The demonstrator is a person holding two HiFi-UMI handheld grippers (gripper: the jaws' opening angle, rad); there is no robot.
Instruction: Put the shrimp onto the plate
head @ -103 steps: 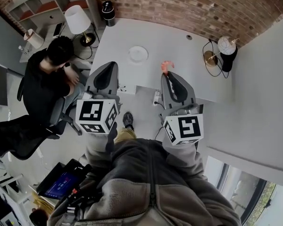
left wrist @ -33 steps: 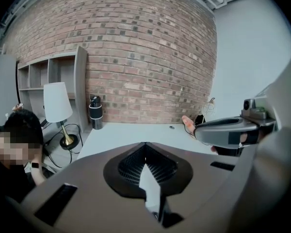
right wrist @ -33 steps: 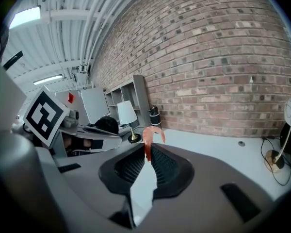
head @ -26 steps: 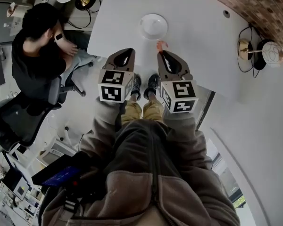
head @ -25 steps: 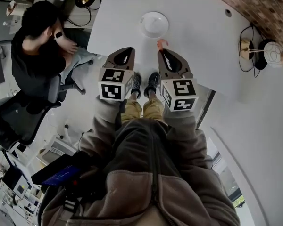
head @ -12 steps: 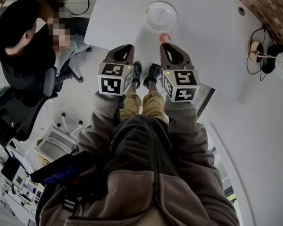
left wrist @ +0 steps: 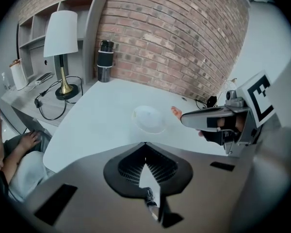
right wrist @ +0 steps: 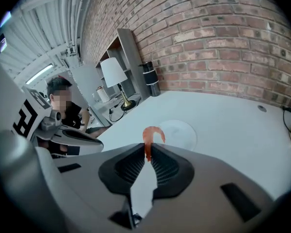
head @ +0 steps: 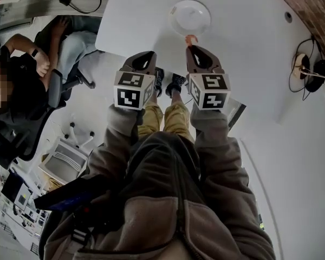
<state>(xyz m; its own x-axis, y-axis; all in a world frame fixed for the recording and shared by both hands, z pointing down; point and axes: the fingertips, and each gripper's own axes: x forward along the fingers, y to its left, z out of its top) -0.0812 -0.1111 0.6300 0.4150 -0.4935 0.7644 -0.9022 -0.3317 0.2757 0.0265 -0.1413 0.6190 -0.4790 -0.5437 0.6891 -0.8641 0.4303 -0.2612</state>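
My right gripper (right wrist: 148,150) is shut on an orange-pink shrimp (right wrist: 151,136), whose curled end sticks out past the jaw tips. In the head view the shrimp (head: 191,38) hangs just short of the near rim of a small white plate (head: 189,17) on the white table (head: 249,31). The plate (right wrist: 177,132) lies just beyond the shrimp in the right gripper view. My left gripper (head: 144,58) is shut and holds nothing, at the table's near edge, left of the right gripper (head: 193,46). From the left gripper view the plate (left wrist: 148,118) lies ahead and the shrimp (left wrist: 176,112) shows at the right gripper's tip.
A seated person (head: 16,85) in dark clothes is off the table's left side. A lamp (left wrist: 60,47) and a dark bottle (left wrist: 104,60) stand at the table's far left by the brick wall. Cables and a round lamp (head: 317,69) sit at the far right.
Both grippers have moved forward over the table. The shrimp in the right gripper has come from well short of the plate up to its near rim. The seated person has shifted left.
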